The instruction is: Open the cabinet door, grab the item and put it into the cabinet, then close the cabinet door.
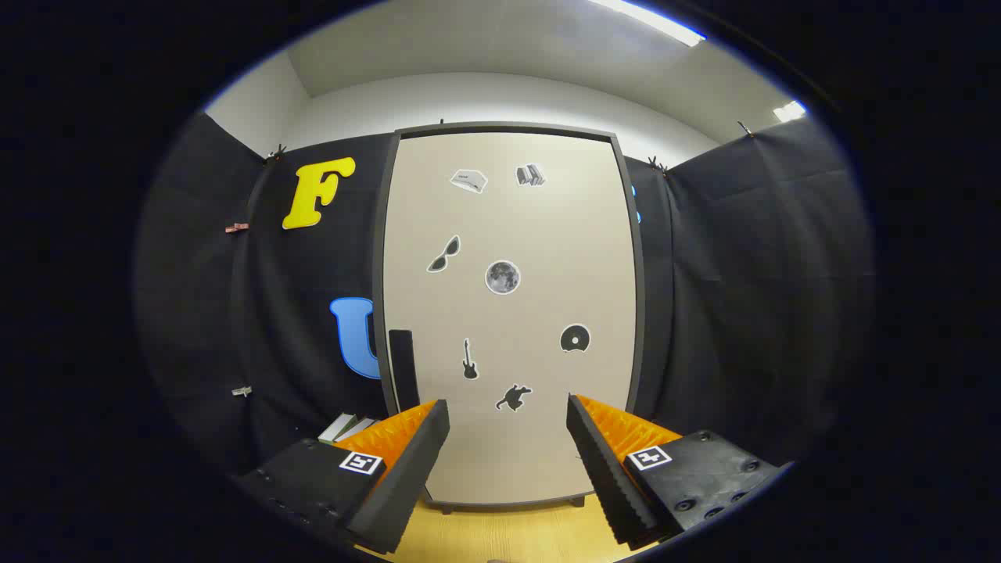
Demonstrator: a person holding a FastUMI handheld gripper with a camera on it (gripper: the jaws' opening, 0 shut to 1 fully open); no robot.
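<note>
We face the closed cabinet door (pixel 508 313) — opening comes first. Our fingers (pixel 508 461) are spread, empty. Next we reach its handle (pixel 402 367) at the door's left edge.

The cabinet door (pixel 508 313) is pale beige in a dark grey frame, dotted with small black-and-grey stickers (pixel 502 277); its handle (pixel 403 367) is black. The bench (pixel 500 536) is light yellowish wood. Booth cloth (pixel 751 297) is black.
</note>
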